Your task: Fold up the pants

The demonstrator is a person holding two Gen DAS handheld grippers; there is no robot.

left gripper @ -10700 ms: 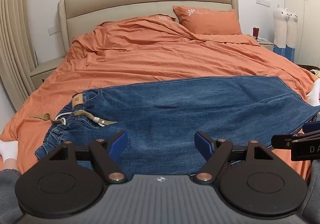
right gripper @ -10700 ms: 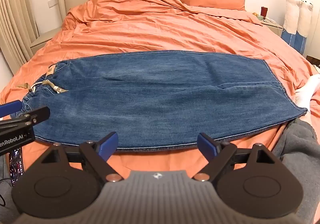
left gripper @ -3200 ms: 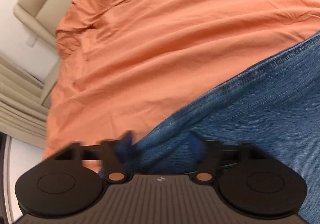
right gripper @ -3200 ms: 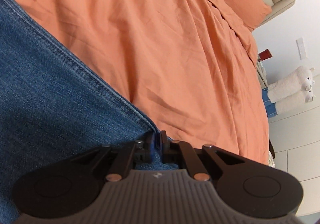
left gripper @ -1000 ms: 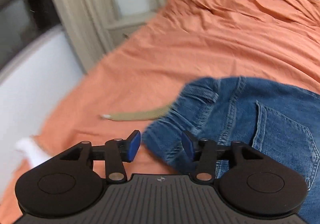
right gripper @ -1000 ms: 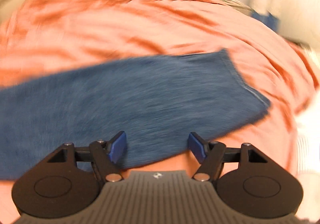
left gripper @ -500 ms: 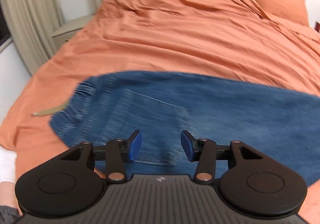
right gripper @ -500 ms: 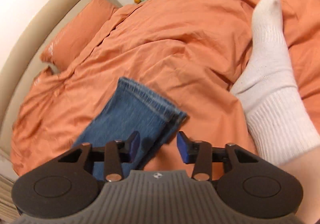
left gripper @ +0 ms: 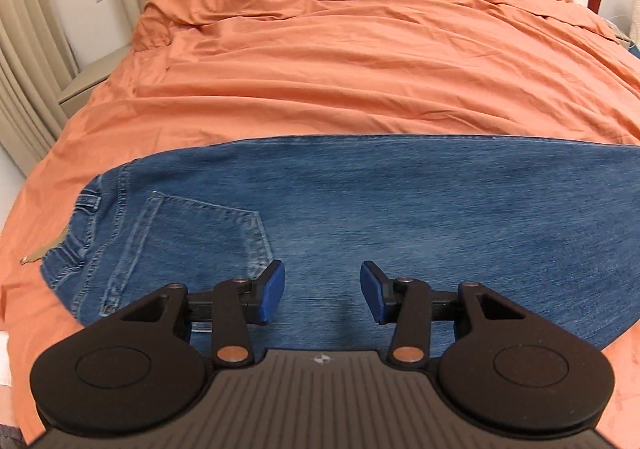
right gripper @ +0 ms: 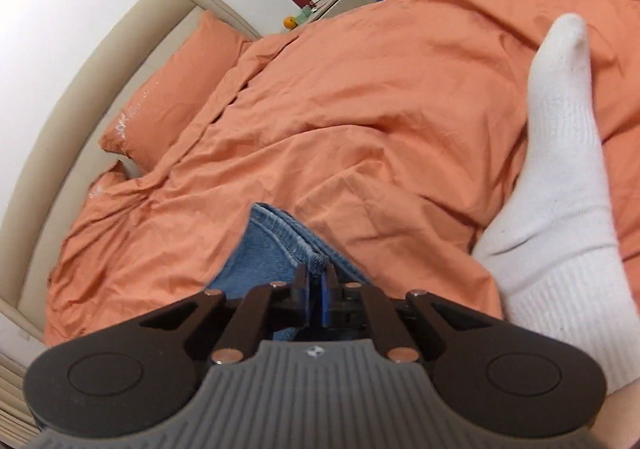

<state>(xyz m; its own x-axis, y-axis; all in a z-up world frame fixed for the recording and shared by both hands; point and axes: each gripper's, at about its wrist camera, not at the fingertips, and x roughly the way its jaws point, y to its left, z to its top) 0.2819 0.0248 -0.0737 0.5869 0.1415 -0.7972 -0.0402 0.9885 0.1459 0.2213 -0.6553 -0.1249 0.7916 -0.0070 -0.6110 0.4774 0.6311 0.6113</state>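
Orange bed (left gripper: 320, 61) carries jeans (left gripper: 400, 209) spread flat. Right gripper (right gripper: 316, 291) fingers clamped on hem at 12 o'clock, likely for folding; left gripper (left gripper: 322, 291) half-open, empty, above seat.

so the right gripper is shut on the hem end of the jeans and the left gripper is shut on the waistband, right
Not quite. The right gripper is shut on the hem of the jeans, but the left wrist view shows the left gripper open above the denim beside the back pocket, holding nothing.
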